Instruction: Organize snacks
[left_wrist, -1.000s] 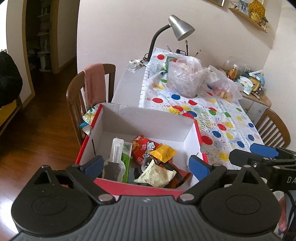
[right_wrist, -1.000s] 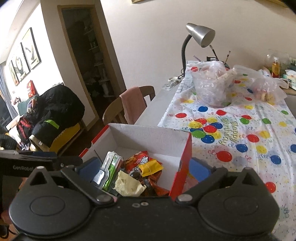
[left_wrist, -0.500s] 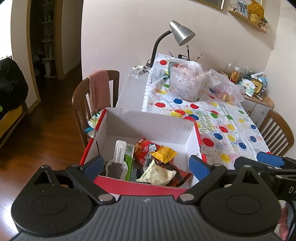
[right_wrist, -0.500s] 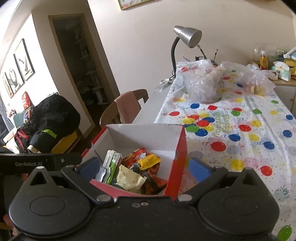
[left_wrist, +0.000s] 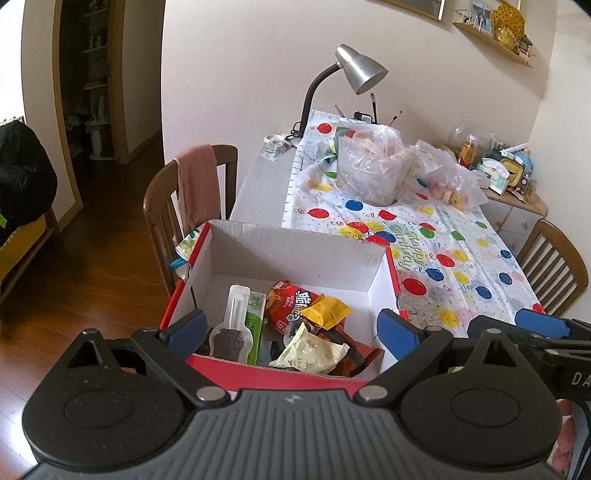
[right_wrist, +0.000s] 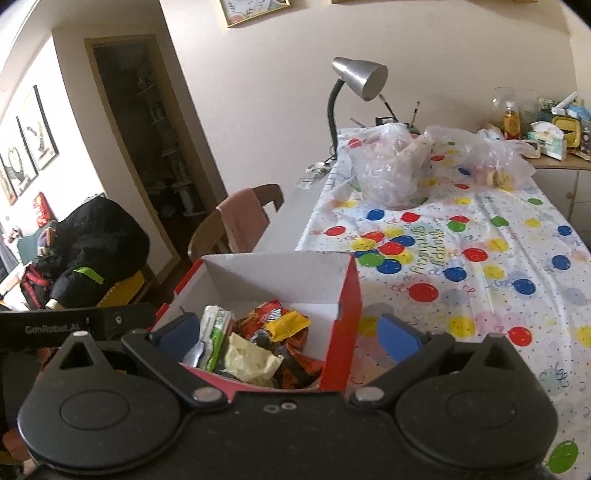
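A red cardboard box (left_wrist: 295, 258) with a white inside stands at the table's near left corner; it also shows in the right wrist view (right_wrist: 343, 295). It holds a red snack bag (left_wrist: 291, 301), a yellow packet (left_wrist: 327, 308), a pale crumpled wrapper (left_wrist: 314, 350) and a green-and-clear pack (left_wrist: 240, 317). My left gripper (left_wrist: 291, 330) is open and empty, above the box's near edge. My right gripper (right_wrist: 286, 334) is open and empty, straddling the box's right wall. Its blue fingertips (left_wrist: 535, 321) show at the right of the left wrist view.
A balloon-print tablecloth (right_wrist: 480, 266) covers the table. Clear plastic bags (left_wrist: 373, 166) and a silver desk lamp (left_wrist: 358, 74) stand at the far end. A wooden chair with a pink towel (left_wrist: 195, 184) is left of the table. Another chair (left_wrist: 554, 266) stands at the right.
Both grippers have risen and drawn back a little, so the box sits lower in both views. The jaws stay open. The snacks in the box have not moved.
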